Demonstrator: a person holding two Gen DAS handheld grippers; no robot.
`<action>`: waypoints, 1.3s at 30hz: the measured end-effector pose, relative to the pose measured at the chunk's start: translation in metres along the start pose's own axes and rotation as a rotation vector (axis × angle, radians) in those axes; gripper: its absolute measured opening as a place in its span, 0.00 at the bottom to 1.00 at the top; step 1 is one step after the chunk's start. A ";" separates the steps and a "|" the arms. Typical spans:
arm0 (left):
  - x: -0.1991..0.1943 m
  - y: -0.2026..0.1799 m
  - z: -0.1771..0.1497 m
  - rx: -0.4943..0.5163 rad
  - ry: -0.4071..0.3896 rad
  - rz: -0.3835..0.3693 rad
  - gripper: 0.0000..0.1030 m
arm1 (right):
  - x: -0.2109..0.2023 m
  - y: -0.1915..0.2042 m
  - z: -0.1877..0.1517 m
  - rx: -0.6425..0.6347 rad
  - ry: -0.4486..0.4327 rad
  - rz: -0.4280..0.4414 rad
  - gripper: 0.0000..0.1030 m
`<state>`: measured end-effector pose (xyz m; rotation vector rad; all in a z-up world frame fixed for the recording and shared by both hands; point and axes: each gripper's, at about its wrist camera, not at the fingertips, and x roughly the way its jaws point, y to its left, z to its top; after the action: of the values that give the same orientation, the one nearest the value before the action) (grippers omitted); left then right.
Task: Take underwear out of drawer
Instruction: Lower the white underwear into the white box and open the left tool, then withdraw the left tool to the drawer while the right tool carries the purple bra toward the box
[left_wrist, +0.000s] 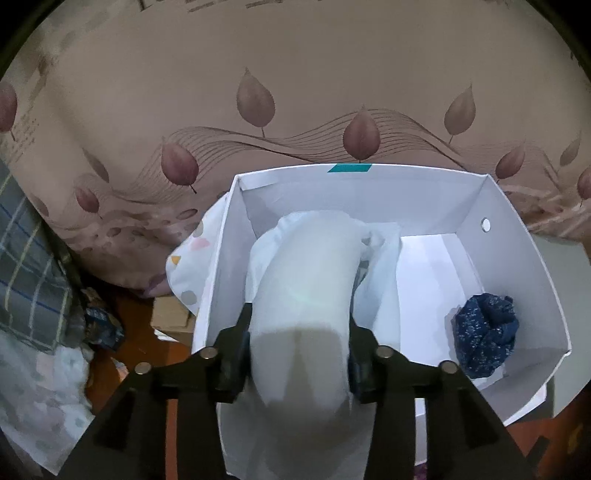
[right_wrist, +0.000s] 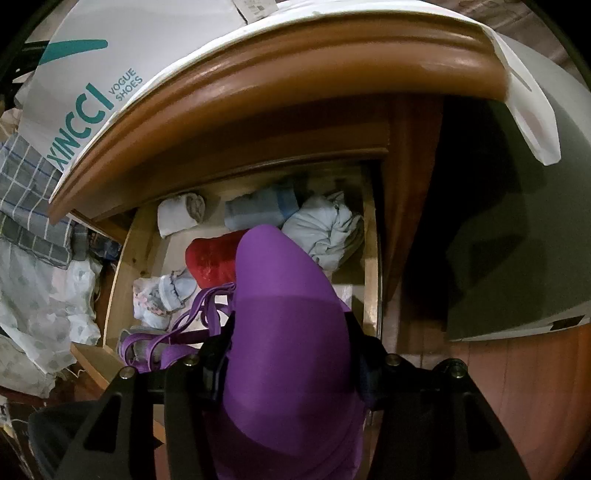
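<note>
Right wrist: wooden drawer (right_wrist: 147, 229); shoebox (right_wrist: 110, 55)

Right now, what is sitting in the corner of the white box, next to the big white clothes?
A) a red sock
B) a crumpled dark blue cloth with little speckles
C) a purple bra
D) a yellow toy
B: a crumpled dark blue speckled cloth lies in the near right corner of the white box, apart from the white garment between the left gripper fingers.
</note>
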<state>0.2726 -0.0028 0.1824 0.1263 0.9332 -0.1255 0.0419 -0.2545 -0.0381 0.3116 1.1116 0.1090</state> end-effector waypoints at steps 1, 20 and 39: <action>-0.002 0.002 -0.002 -0.012 -0.006 -0.012 0.44 | 0.000 0.000 0.000 -0.001 0.000 -0.001 0.52; -0.085 0.005 -0.055 0.074 -0.161 0.019 0.66 | 0.004 0.006 -0.001 -0.041 -0.006 -0.044 0.52; -0.057 0.069 -0.217 -0.193 -0.132 0.169 0.79 | -0.033 0.021 -0.004 -0.082 -0.061 -0.072 0.52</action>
<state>0.0786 0.1033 0.1039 0.0173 0.7948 0.1121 0.0254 -0.2420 -0.0046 0.2002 1.0541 0.0800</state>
